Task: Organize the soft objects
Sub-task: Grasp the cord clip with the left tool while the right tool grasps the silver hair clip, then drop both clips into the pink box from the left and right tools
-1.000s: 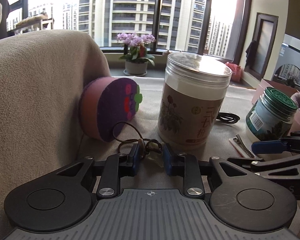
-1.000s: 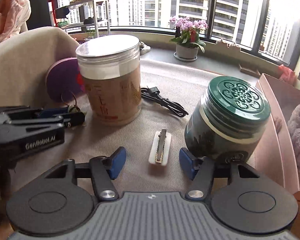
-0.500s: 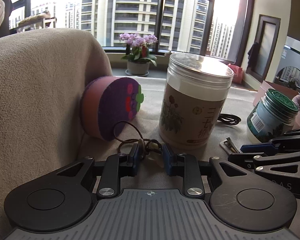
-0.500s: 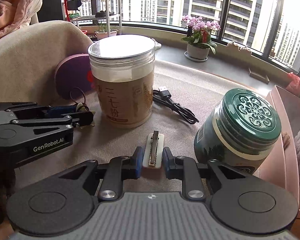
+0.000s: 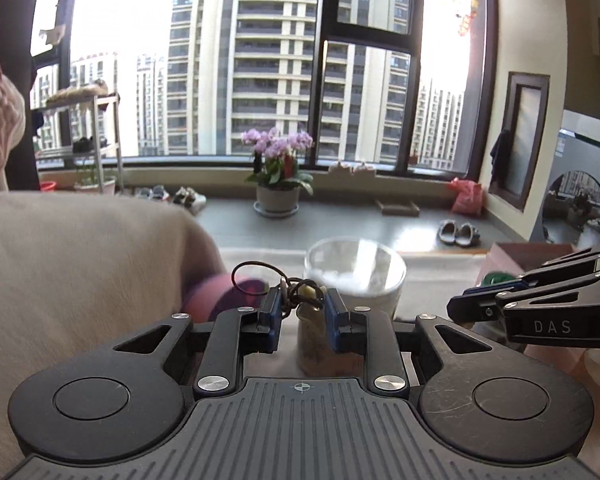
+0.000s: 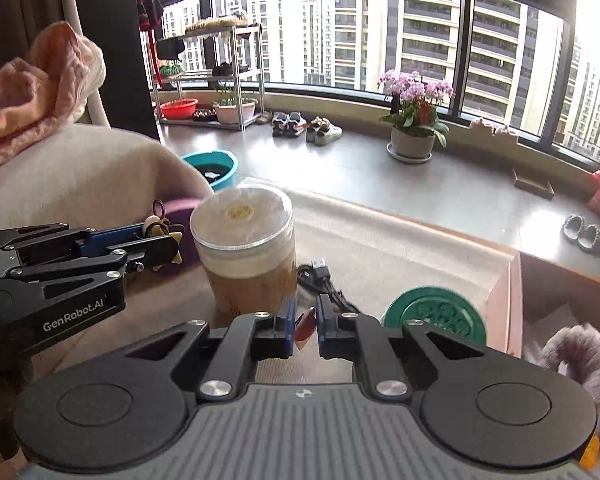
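Holding both pickups now: left gripper (image 5: 300, 314) jaws are pinching the hair tie (image 5: 290, 288), right gripper (image 6: 303, 326) jaws just finished closing on the hair clip (image 6: 305, 327). Pink box (image 6: 504, 312) drop-off is still pending, I'm guessing.

The left gripper (image 5: 301, 309) is pinching a brown hair tie (image 5: 287, 285) with a pale charm, above the clear-lidded jar (image 5: 355, 273); a purple cushion (image 5: 236, 294) is leaning against the beige blanket (image 5: 80, 256), the right gripper (image 5: 458, 308) is poking in alongside
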Demonstrator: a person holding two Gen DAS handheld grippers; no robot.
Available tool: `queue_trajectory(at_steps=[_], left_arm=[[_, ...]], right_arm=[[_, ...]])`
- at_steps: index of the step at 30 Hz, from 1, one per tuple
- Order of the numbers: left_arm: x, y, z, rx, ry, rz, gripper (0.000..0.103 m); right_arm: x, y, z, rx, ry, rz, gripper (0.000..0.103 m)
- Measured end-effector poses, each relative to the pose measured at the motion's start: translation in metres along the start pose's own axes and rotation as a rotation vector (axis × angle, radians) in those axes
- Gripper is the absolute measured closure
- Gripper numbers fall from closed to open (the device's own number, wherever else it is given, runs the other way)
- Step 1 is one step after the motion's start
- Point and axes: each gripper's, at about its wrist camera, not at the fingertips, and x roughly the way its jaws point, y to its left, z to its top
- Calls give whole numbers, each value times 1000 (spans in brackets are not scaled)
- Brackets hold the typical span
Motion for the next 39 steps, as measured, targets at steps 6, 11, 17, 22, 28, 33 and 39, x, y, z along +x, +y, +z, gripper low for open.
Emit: queue_trajectory(at_steps=[6,11,17,22,28,33,39], left_arm=[[-4,-4,43,12,-55,-9,77],[6,-24,80,68,-86,-14,77],[20,-79,103,147,-93,-80,77],[34,-145,99,237,-69,-191,77],[54,-213,81,308,-21,-328,77],[69,-244,58,299,68,-487,77],[105,-267,13,309,239,-608,75]], right_arm=[[-27,-29,28,47,-51,29,92],[-62,-58,54,66,-137,20,92],[-104,-98,58,83,-239,-35,92],[-125,-139,43,134,-276,-102,92],[-135,-196,14,241,-258,-170,92],[-134,-229,-9,298,-237,-218,92],[-120,-248,-32,342,-190,-196,92]])
